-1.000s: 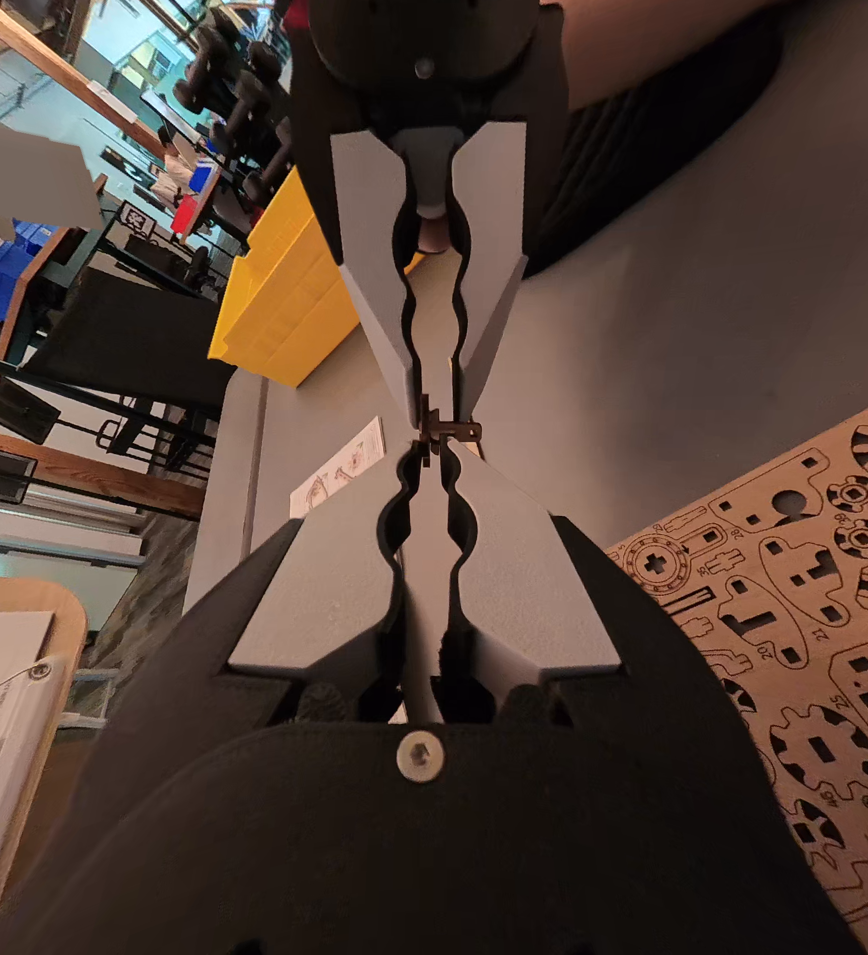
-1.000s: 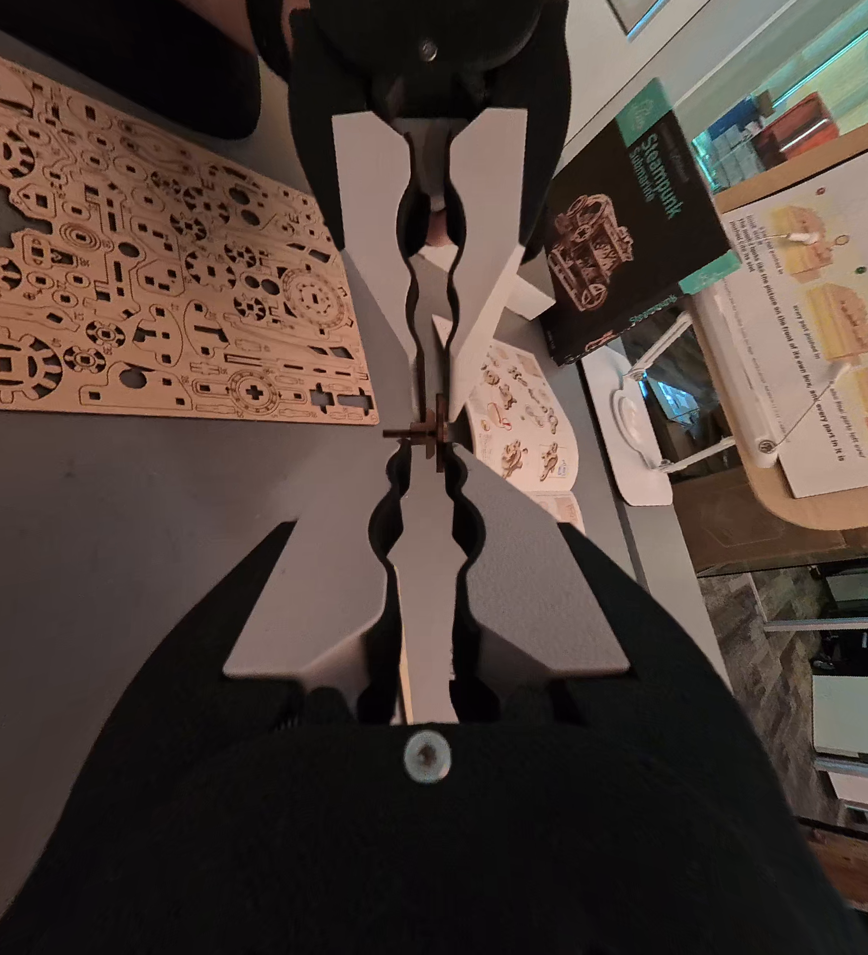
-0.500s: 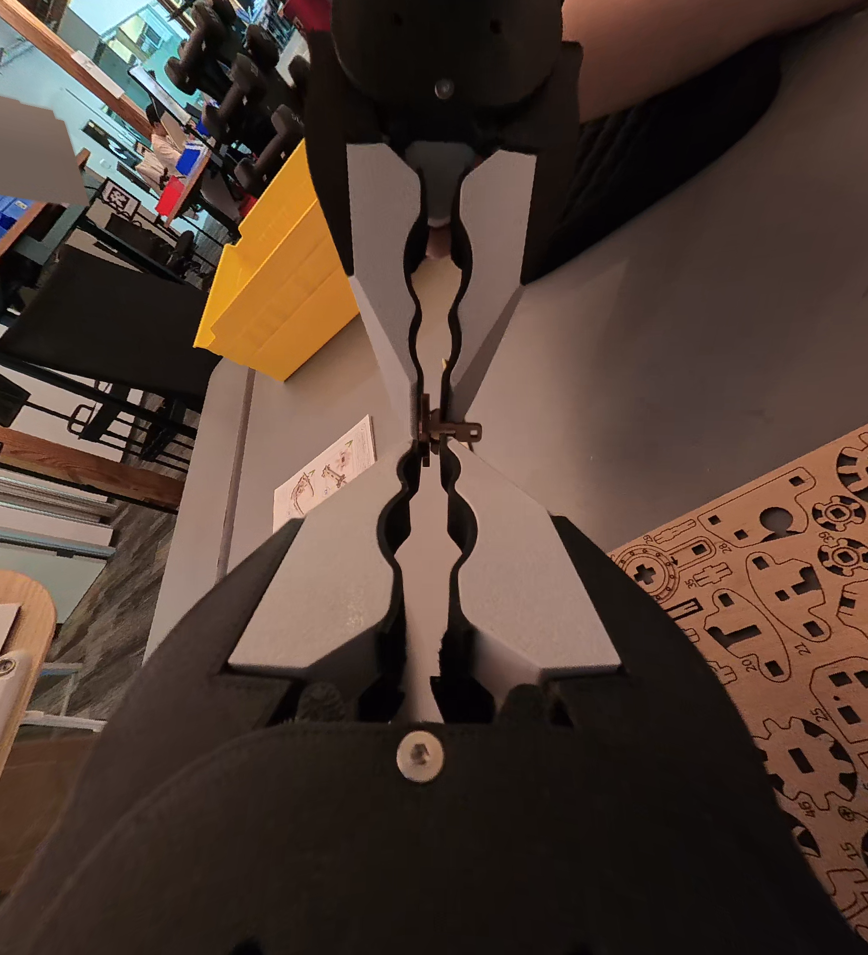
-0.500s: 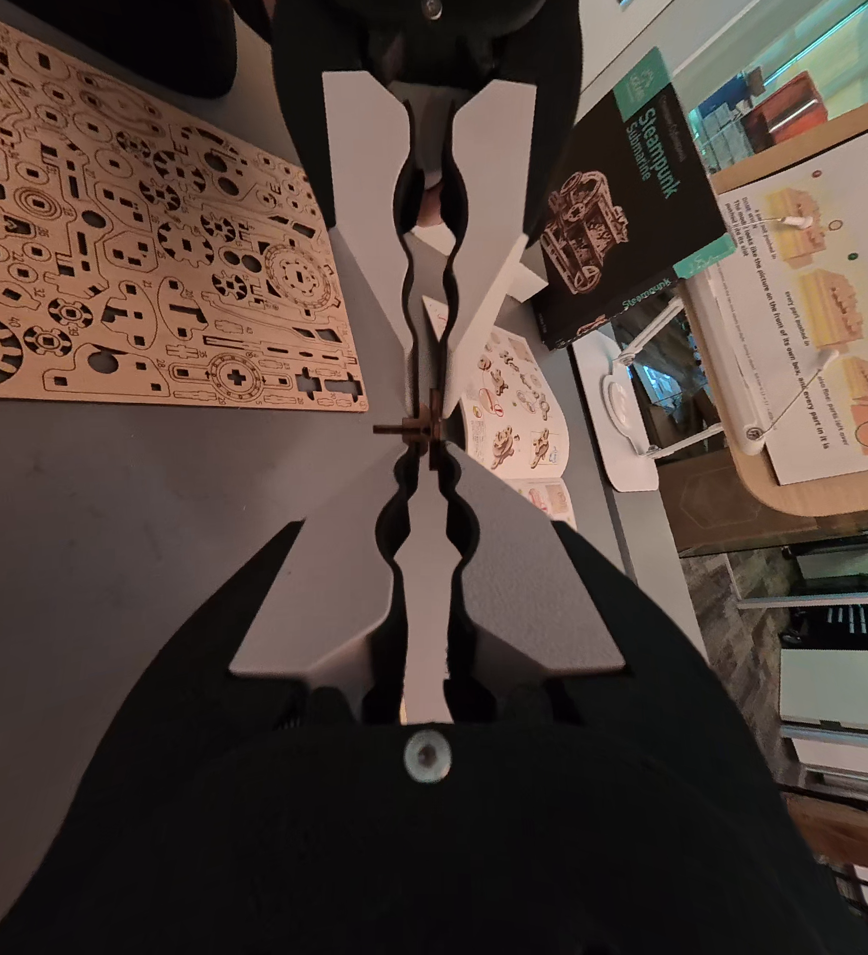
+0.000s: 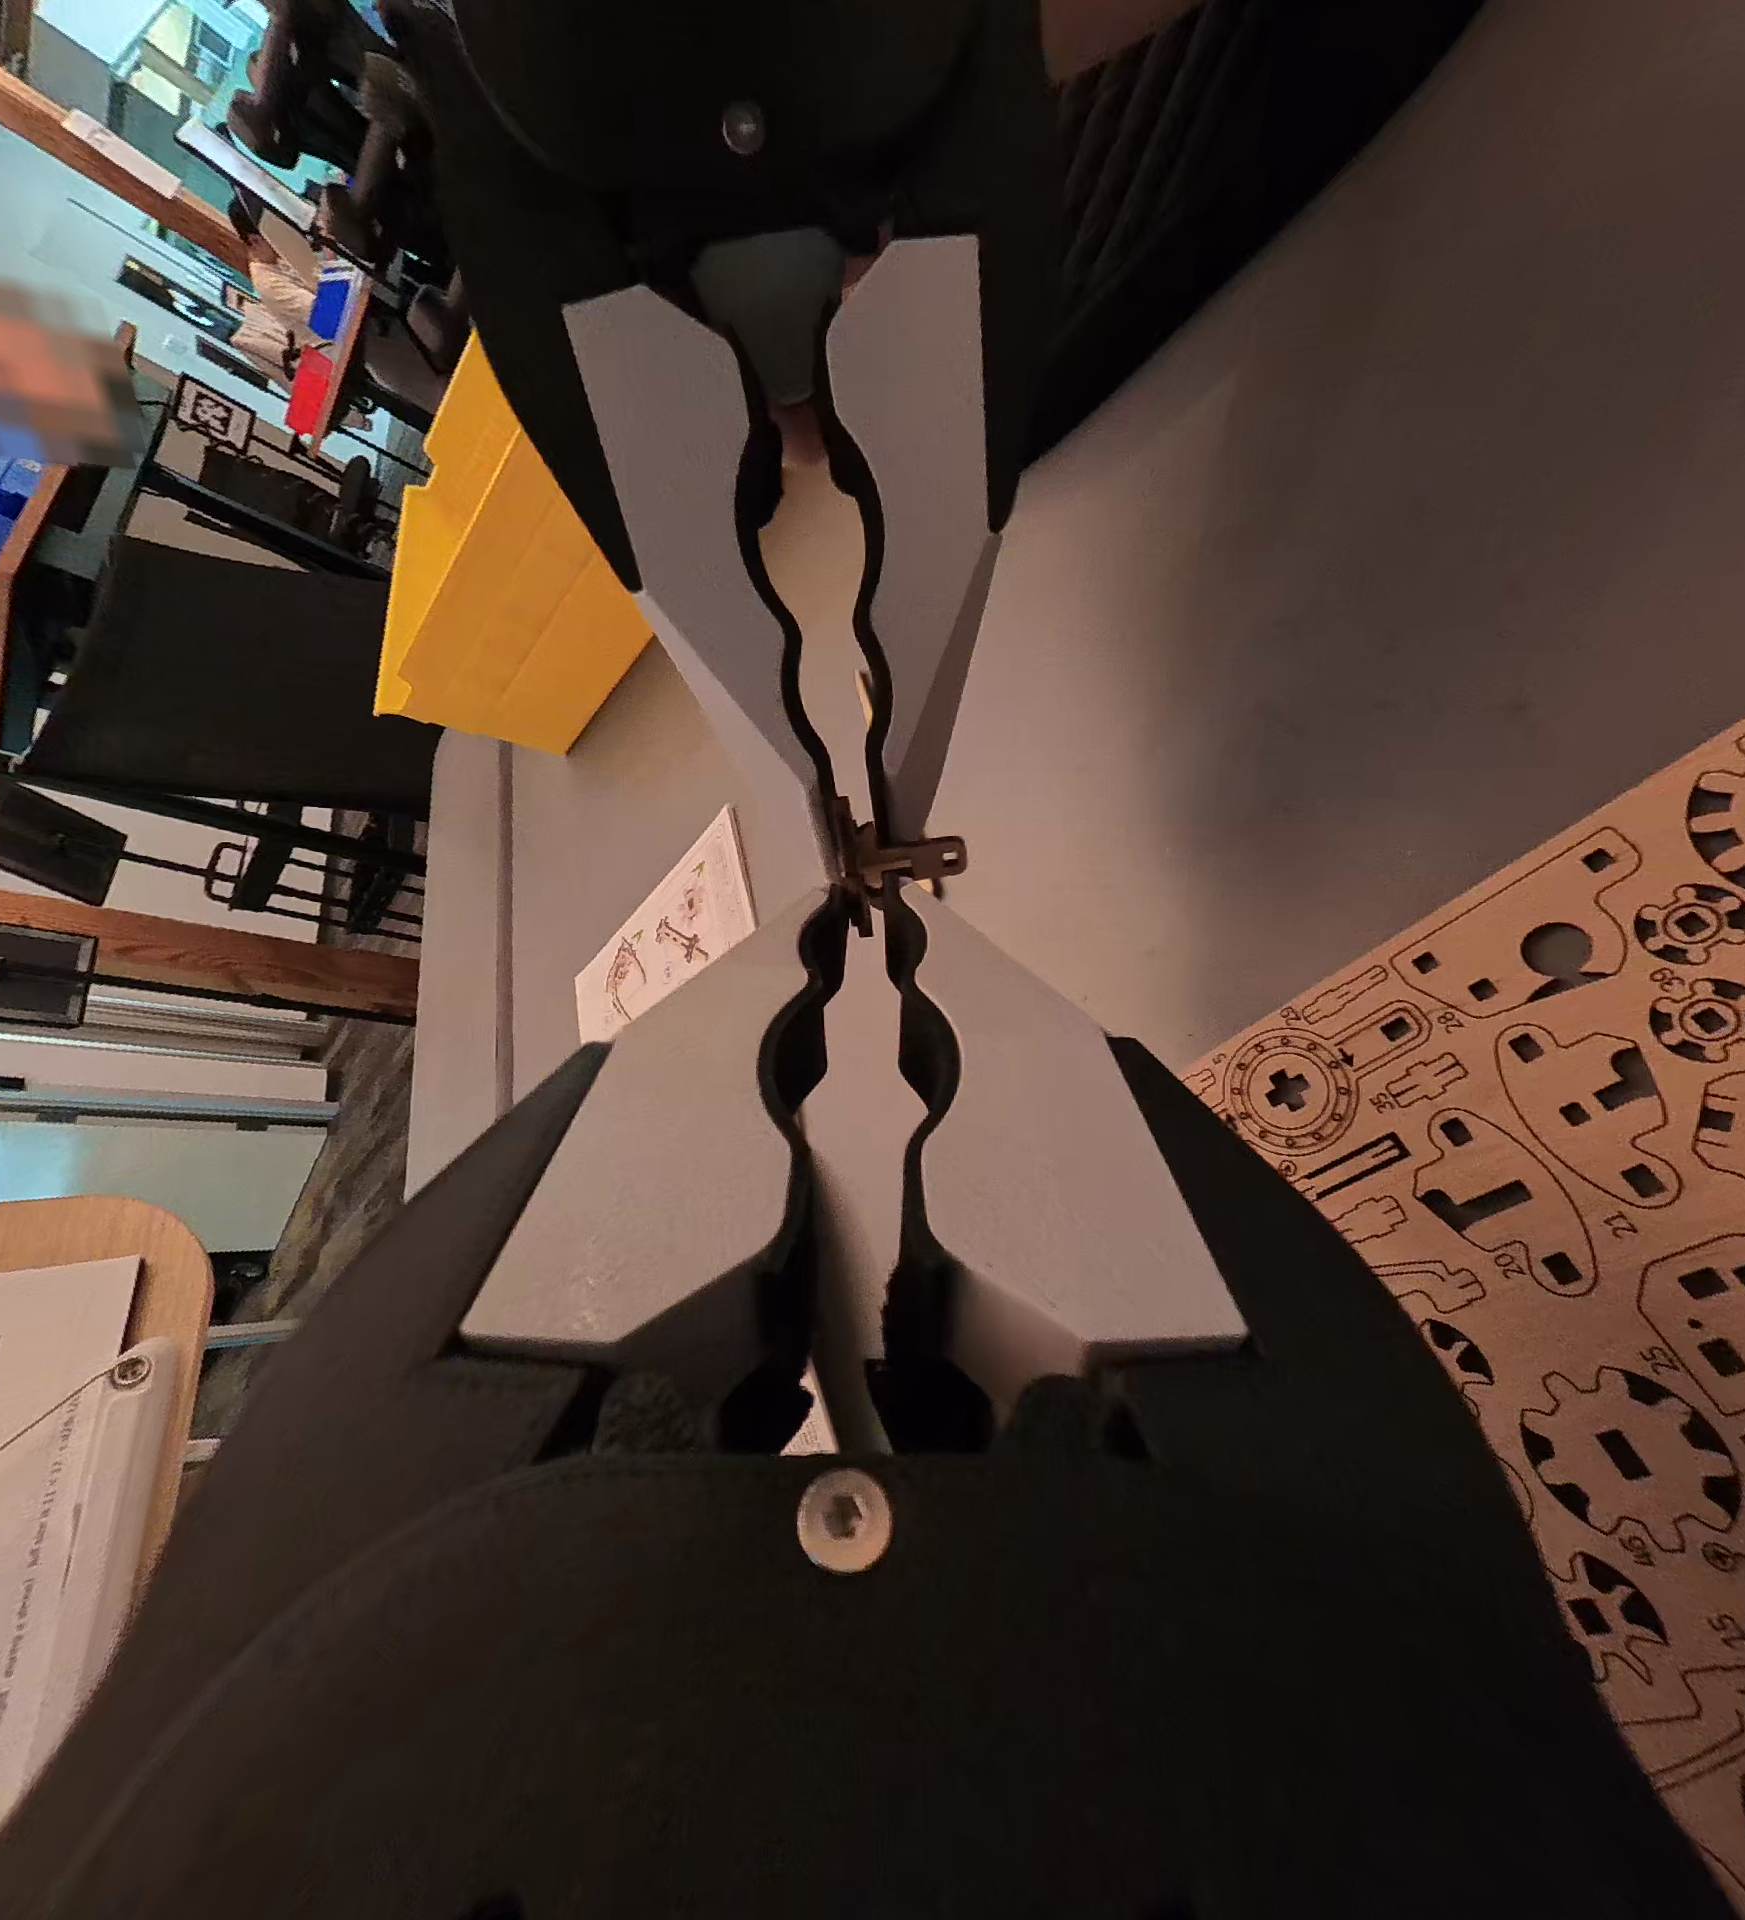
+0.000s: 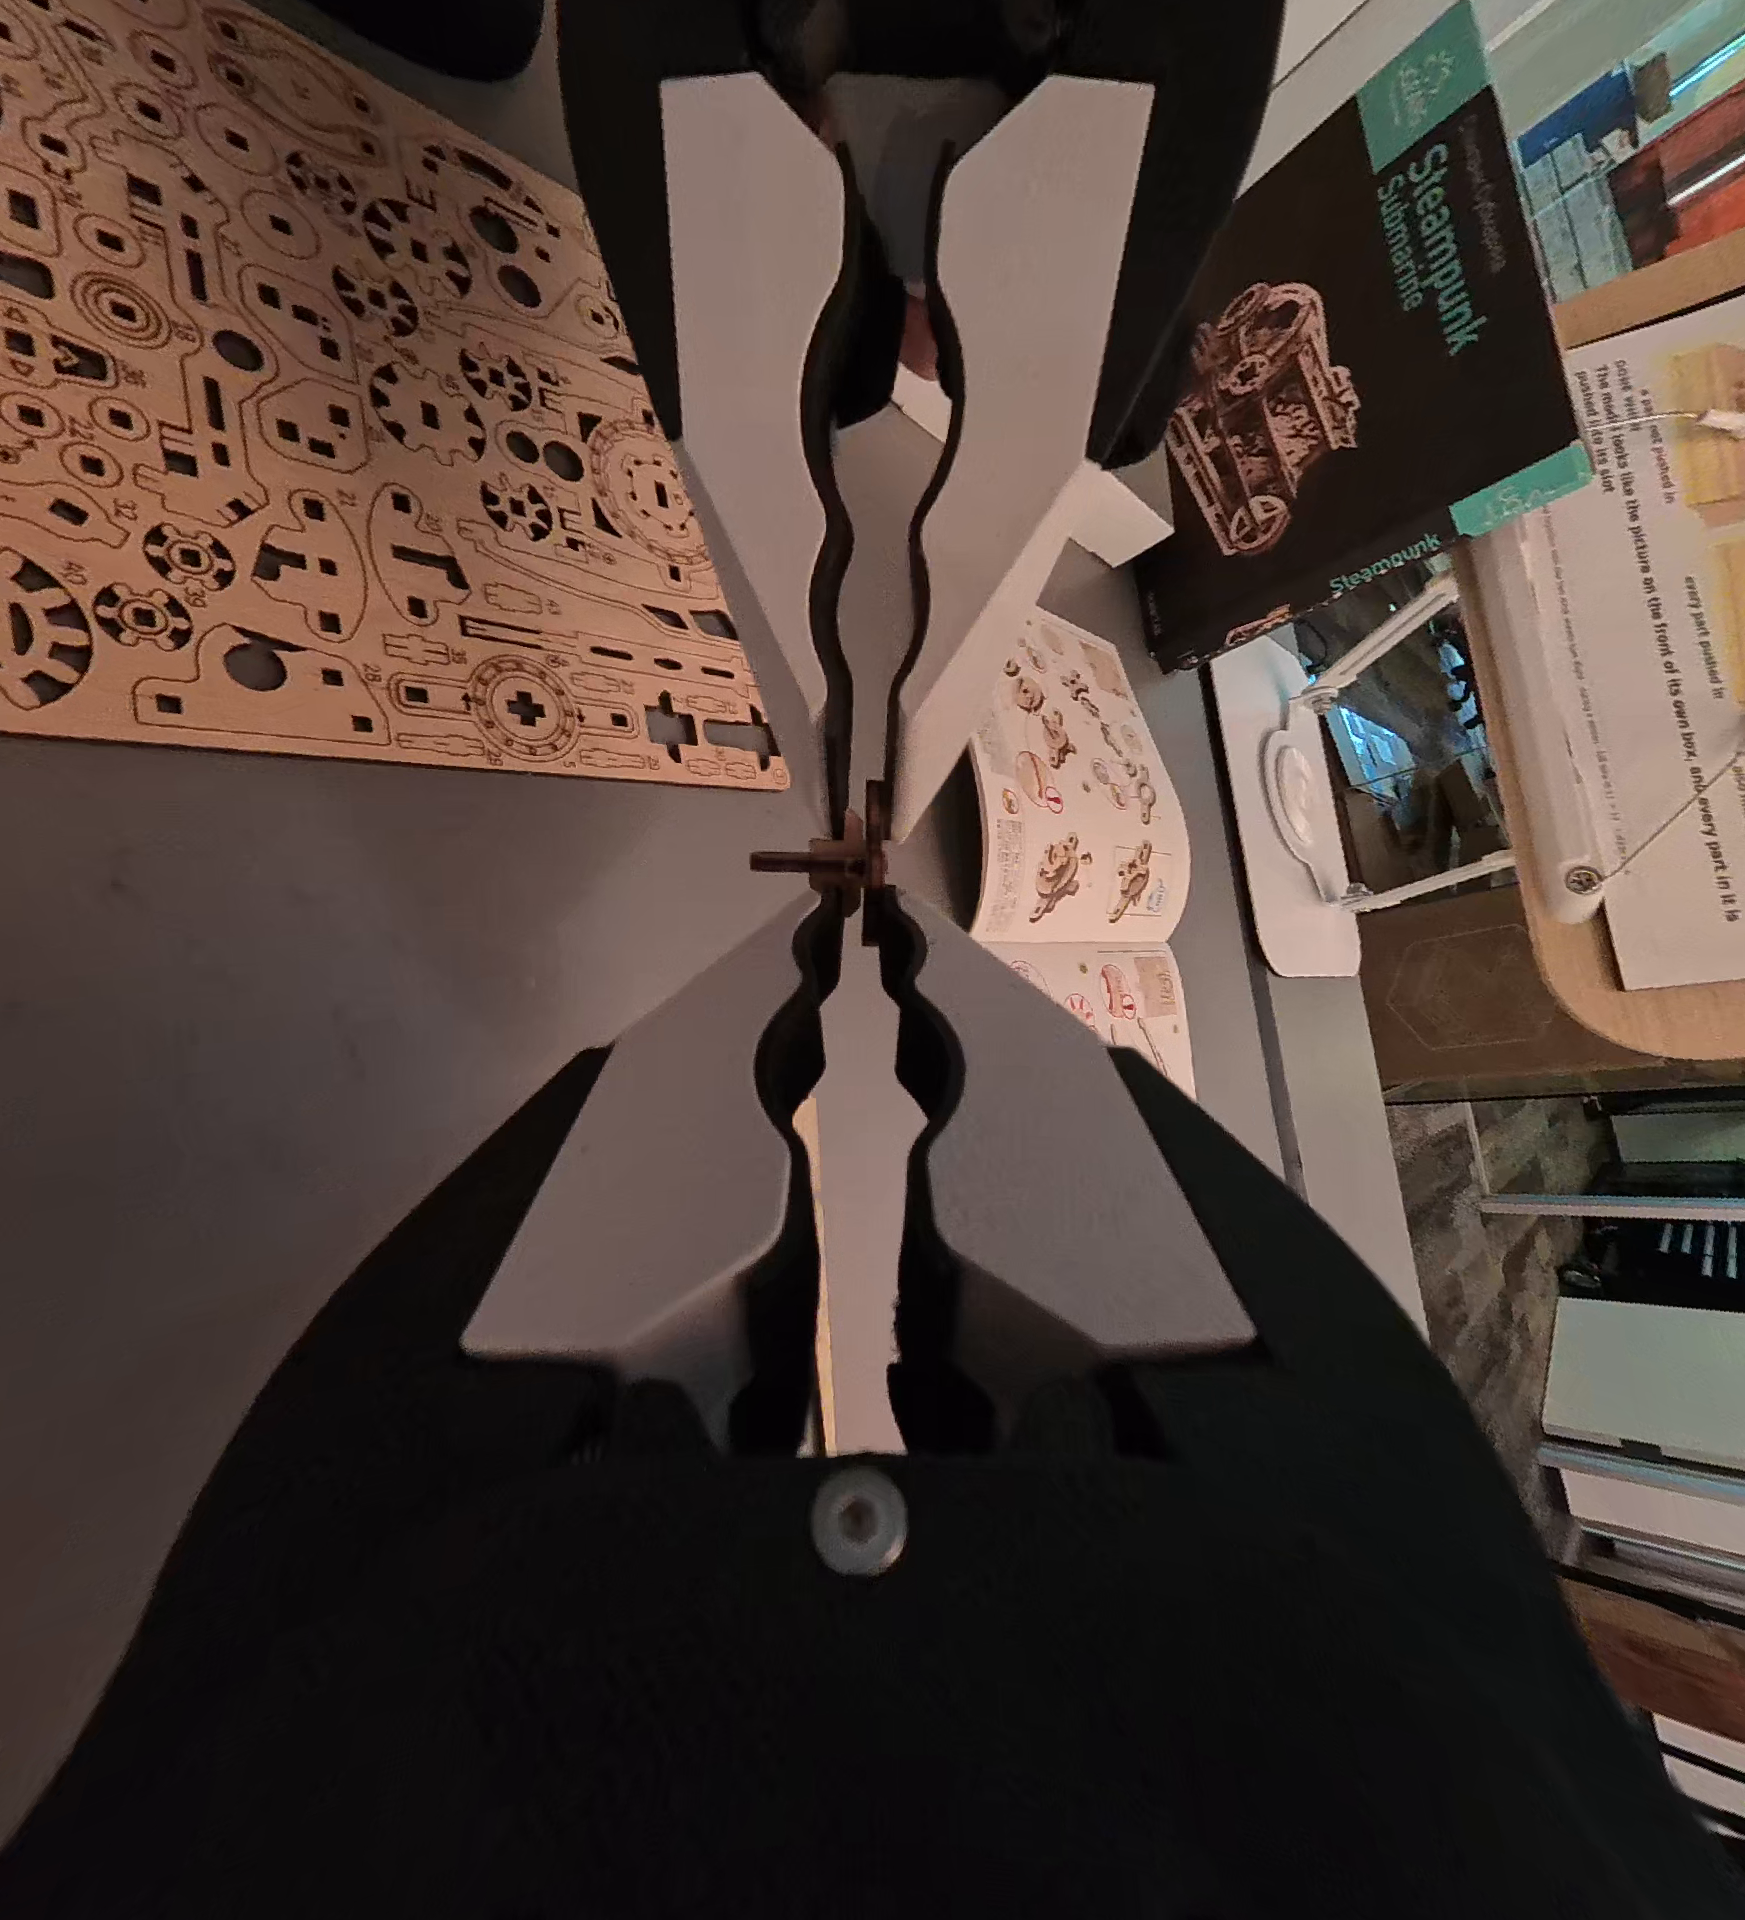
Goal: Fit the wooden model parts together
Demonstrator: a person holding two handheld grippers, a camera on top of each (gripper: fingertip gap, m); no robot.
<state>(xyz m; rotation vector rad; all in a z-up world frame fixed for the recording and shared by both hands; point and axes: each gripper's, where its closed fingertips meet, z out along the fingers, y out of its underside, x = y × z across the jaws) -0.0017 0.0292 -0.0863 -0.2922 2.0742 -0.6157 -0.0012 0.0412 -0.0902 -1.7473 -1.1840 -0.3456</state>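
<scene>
Right wrist view: grey table (image 6: 276, 1039), plywood sheet (image 6: 224, 468), booklet (image 6: 1076, 790).

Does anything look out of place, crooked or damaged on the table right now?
Nothing stands out. The laser-cut wooden sheet lies flat on the grey table, the instruction booklet lies open beside it, and both grippers, left and right, meet tip to tip around the small wooden assembly, held in the air.

Both wrist views are dim and warm-toned over the grey table (image 5: 1367, 540); daylight glows bright and bluish from the room behind; the plywood parts sheet (image 6: 224, 468) catches amber light; wide-angle bending curves the edges; the near black gripper housings lie in soft, underexposed shadow.
</scene>
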